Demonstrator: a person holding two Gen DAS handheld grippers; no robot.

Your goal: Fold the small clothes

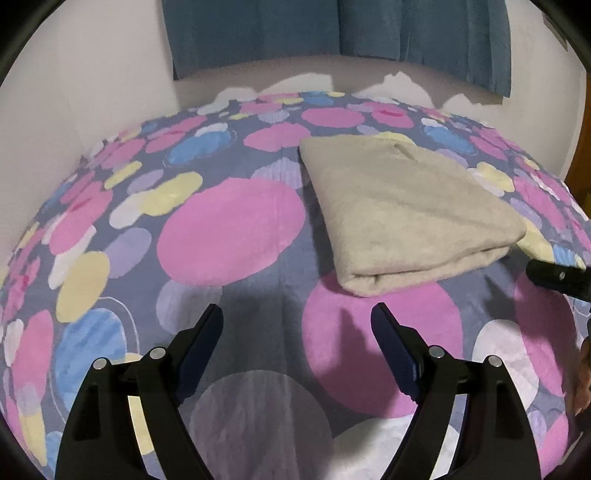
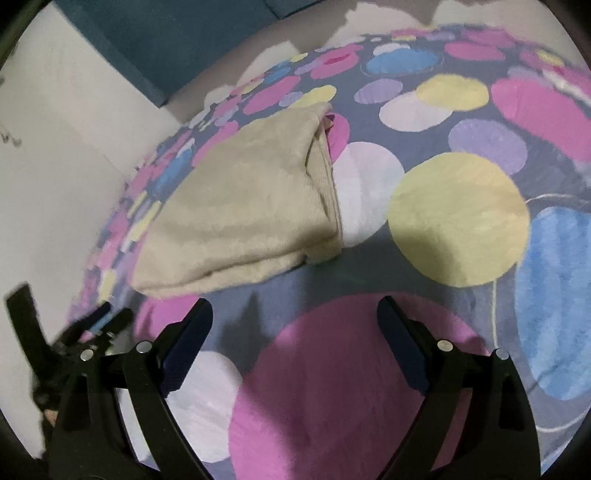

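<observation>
A beige fleecy garment (image 1: 402,210) lies folded into a thick rectangle on the spotted bedspread (image 1: 229,236). My left gripper (image 1: 297,321) is open and empty, hovering just short of the fold's near edge. In the right wrist view the same folded garment (image 2: 243,206) lies ahead and to the left, with a ribbed hem along its right side. My right gripper (image 2: 295,314) is open and empty, above the bedspread (image 2: 458,218) near the garment's front edge. The right gripper's tip (image 1: 557,278) shows at the left view's right edge. The left gripper (image 2: 99,325) shows blurred at lower left.
The bed is covered in pink, yellow, blue and lilac spots. A white wall (image 1: 92,85) runs along the bed's left side. A teal curtain (image 1: 332,33) hangs behind the bed's far end. A wooden door edge (image 1: 585,110) stands at far right.
</observation>
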